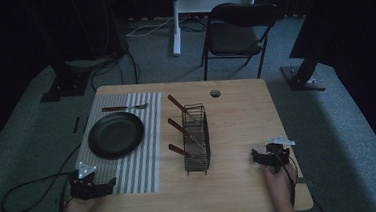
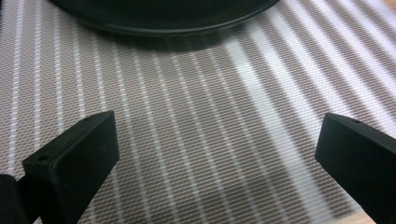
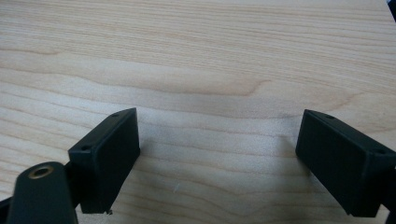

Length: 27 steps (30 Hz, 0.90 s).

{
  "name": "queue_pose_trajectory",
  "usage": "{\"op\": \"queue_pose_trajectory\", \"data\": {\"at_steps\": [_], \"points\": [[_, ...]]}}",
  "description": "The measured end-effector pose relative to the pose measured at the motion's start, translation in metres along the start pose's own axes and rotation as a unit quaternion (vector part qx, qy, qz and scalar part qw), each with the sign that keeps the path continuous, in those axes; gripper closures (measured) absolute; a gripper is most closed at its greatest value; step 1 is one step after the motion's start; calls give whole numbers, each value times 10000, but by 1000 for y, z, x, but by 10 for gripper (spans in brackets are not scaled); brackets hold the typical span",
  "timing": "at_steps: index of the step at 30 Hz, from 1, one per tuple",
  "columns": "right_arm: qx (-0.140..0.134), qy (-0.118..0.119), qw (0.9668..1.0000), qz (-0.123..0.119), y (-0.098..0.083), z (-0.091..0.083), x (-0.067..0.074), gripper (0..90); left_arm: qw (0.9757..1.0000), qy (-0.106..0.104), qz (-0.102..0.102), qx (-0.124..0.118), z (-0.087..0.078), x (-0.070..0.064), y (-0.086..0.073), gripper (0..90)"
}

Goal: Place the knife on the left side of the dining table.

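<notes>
Now we hold both grippers spread and empty: left gripper (image 1: pixel 97 186) over the grey striped placemat (image 1: pixel 138 159), right gripper (image 1: pixel 267 156) over the bare wooden table (image 1: pixel 237 127).

free: bare table (image 1: pixel 237 127) right of wire rack (image 1: pixel 196 138), wide (right gripper (image 1: pixel 268 156) rests there) | blocked: centre by rack with knives (image 1: pixel 181 128) | left: plate (image 1: pixel 116 134) on striped mat (image 1: pixel 140 164), fork (image 1: pixel 124 108) far

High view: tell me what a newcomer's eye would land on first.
The black plate on the striped placemat at the table's left stands out first, with a fork lying beyond it. Next comes the wire rack at the table's middle, three brown-handled utensils slanting out of it. The left gripper and right gripper sit open near the front corners.
</notes>
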State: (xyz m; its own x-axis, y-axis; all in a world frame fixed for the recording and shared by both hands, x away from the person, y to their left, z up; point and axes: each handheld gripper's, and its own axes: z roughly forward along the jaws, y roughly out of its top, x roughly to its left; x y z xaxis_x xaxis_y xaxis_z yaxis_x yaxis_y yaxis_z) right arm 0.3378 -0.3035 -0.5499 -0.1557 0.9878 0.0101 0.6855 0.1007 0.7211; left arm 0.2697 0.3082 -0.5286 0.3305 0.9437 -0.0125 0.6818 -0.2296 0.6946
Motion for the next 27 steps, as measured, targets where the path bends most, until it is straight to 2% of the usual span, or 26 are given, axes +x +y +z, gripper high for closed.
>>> {"op": "queue_pose_trajectory", "data": {"at_steps": [9,11,12,14,19,27], "points": [[-1,-3,10000,2,0,0,0,127,9995,-267,168,-42,4,-9,13,5],[-1,-3,10000,3,0,0,0,127,9995,-267,168,-42,4,-9,13,5],[-1,-3,10000,2,0,0,0,127,9991,-370,198,-10,7,-12,17,5],[-1,-3,10000,3,0,0,0,127,9990,-417,186,-21,8,-13,20,5],[-1,-3,10000,3,0,0,0,127,9987,-456,228,-96,7,-16,28,5],[-1,-3,10000,4,0,0,0,127,9971,-587,418,-237,1,-27,45,5]]}}
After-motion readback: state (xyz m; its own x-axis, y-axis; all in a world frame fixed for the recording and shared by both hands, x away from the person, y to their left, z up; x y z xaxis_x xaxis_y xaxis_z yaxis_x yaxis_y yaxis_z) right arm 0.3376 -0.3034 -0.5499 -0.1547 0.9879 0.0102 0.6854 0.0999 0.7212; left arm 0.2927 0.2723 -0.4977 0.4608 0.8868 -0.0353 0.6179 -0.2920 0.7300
